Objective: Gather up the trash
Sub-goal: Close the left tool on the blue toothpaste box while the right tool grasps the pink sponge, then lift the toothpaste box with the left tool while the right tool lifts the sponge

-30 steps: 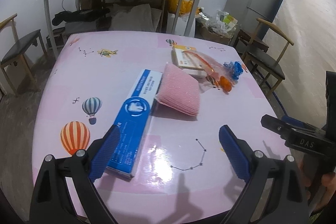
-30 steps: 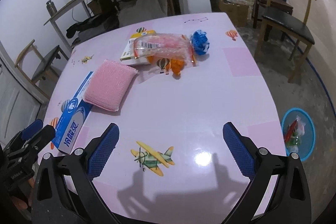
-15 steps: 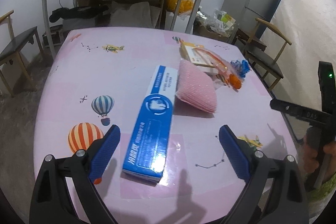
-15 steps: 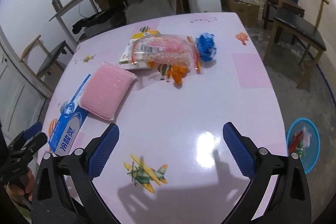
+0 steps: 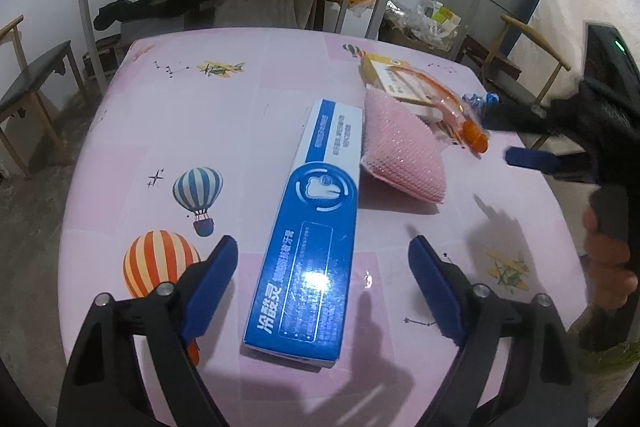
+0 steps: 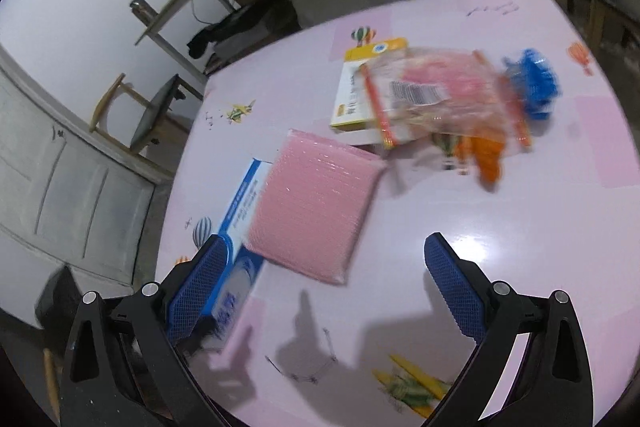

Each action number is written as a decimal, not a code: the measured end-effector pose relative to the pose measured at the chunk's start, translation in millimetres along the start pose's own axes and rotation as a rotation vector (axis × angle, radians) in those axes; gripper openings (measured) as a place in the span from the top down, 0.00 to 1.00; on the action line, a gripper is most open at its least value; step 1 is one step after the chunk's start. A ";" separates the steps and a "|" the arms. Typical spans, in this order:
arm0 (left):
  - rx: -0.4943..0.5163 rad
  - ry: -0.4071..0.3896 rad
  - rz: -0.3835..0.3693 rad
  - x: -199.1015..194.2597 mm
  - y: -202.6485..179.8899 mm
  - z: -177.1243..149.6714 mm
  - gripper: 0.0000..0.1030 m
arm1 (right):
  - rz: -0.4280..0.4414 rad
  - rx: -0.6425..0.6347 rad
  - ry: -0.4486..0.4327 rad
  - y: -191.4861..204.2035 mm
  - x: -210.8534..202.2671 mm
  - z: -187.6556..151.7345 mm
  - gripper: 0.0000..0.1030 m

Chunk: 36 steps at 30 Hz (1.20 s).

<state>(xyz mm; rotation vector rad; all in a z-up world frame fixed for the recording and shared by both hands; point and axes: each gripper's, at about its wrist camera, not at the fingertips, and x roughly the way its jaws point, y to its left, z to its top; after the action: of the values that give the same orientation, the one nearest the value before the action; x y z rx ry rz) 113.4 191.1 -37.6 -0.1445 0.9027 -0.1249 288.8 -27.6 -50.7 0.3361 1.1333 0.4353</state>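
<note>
Moved down and in over the blue box (image 5: 310, 231) since a second earlier, left gripper (image 5: 322, 277) with jaws just closing a little yet released, box end between them, pads not touching. Right gripper (image 6: 328, 283) swung toward the pink sponge (image 6: 316, 205), released, holding nothing. Best done, probably, by centring on the near end and squeezing the long sides squarely, without nudging the sponge lying just beside the box at 2 o'clock. Long, flat, glossy carton with white lettering and a round emblem, resting on the pink table (image 5: 224, 131), running from 6 toward 12 o'clock in the left view.
</note>
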 end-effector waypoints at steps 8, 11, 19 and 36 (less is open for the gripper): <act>-0.022 0.006 0.015 3.3 7.3 -3.8 0.32 | -0.055 0.090 0.027 19.1 43.8 13.9 0.08; -0.030 0.009 0.014 3.3 8.3 -6.1 0.38 | -0.086 0.093 0.039 23.7 54.6 14.9 0.08; -0.066 0.015 0.023 5.9 11.9 -11.4 0.50 | -0.101 0.068 0.053 20.2 59.3 12.4 0.23; -0.166 0.039 0.036 -3.7 5.7 -22.7 0.55 | -0.194 -0.172 0.111 17.6 31.4 -20.4 0.28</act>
<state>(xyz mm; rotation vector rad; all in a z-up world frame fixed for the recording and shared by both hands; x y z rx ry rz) 93.5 195.7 -49.6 -0.2808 0.9540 -0.0192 278.3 4.0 -75.3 0.0507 1.2150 0.3802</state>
